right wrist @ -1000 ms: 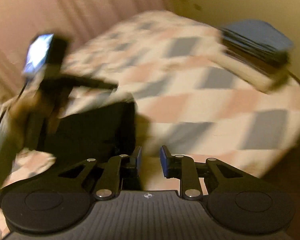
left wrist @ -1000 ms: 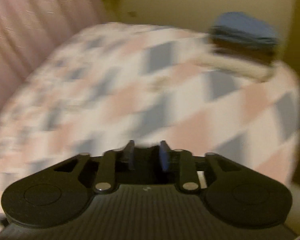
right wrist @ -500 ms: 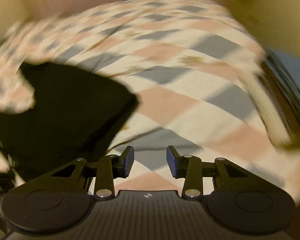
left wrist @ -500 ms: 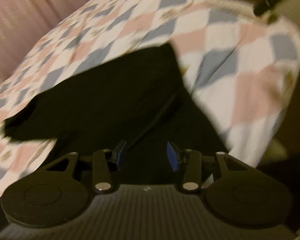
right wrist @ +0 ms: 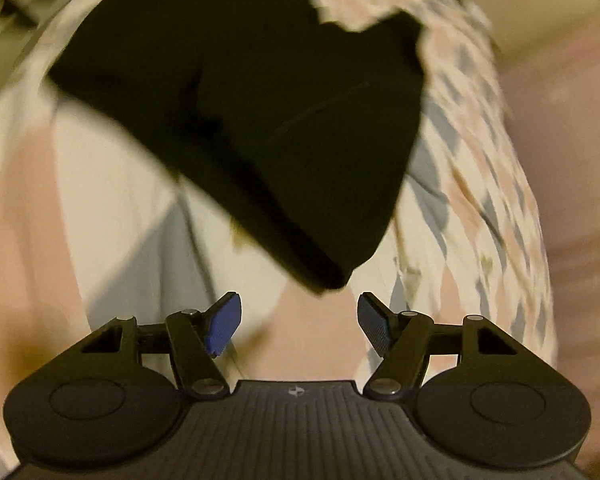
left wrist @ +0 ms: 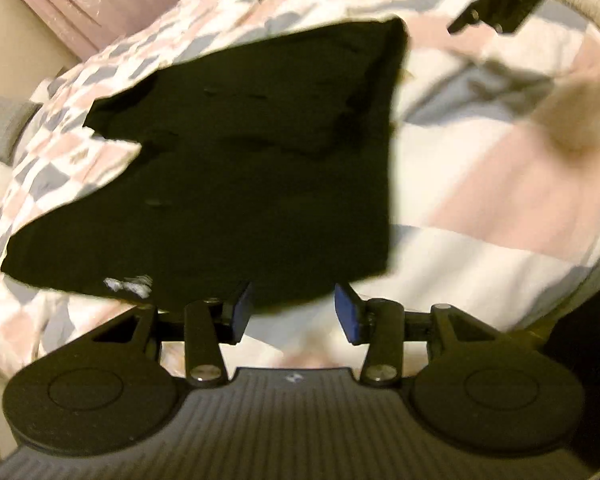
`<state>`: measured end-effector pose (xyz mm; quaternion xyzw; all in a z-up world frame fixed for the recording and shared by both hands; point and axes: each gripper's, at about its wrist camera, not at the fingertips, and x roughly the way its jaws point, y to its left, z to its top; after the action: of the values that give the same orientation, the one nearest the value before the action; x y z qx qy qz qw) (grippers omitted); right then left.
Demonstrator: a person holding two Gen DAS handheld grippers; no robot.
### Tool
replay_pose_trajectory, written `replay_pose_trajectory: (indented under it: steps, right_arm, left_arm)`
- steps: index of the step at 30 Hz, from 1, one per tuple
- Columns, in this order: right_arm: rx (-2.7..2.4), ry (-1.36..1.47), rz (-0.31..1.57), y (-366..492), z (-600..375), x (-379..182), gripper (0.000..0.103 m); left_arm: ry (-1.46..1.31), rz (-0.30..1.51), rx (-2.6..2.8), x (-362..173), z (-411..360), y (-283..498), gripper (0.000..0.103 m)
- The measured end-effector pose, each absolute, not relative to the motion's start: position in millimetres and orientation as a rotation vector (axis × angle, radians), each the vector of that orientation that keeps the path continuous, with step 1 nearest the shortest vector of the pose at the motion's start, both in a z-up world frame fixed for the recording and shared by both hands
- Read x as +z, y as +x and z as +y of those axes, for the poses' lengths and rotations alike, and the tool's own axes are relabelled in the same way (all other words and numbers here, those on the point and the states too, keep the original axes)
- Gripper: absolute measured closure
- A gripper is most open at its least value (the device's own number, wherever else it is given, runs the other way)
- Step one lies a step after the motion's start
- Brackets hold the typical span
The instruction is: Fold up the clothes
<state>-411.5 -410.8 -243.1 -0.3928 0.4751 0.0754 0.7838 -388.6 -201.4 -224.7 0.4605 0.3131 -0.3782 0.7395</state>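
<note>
Bedspread [left wrist: 480, 184] carries one black garment [left wrist: 260, 152]; two grippers, left gripper [left wrist: 292, 312] and right gripper [right wrist: 300, 320], gape.

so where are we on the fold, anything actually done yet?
Done: the black garment lies spread on the checked bedspread; no fold is visible. In hand: nothing. The left gripper is open at the garment's near edge, and the right gripper is open just short of a corner. Left: grasp and make every fold.

Left gripper [left wrist: 292, 312]: black ribbed body, round side discs, silver screws. Right gripper [right wrist: 300, 324]: same build. Blue pads [right wrist: 222, 326] tip the fingers above each body.
</note>
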Motion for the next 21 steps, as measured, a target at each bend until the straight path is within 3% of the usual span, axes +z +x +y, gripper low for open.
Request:
replay_pose_trajectory:
  steps: [3, 11, 18, 20, 21]
  right_arm:
    - [0.216, -0.937, 0.952, -421, -426, -258, 0.023]
    - [0.314, -1.284, 0.801, -411, -442, -321, 0.011]
    - [0.384, -1.441, 0.634, -396, -444, -352, 0.019]
    - [0.383, -1.445, 0.618, -386, -444, -355, 0.031]
    - [0.385, -1.451, 0.621, -381, -444, -356, 0.042]
  left_arm:
    - [1.134, 0.585, -0.792, -246, -220, -422, 0.046]
    - [1.515, 0.343, -0.766, -319, -223, -410, 0.046]
    - [1.549, 0.189, -0.737, -323, -212, -383, 0.046]
    - [1.54, 0.224, -0.716, -323, -216, -375, 0.047]
    - [1.546, 0.238, -0.713, -325, -217, -373, 0.053]
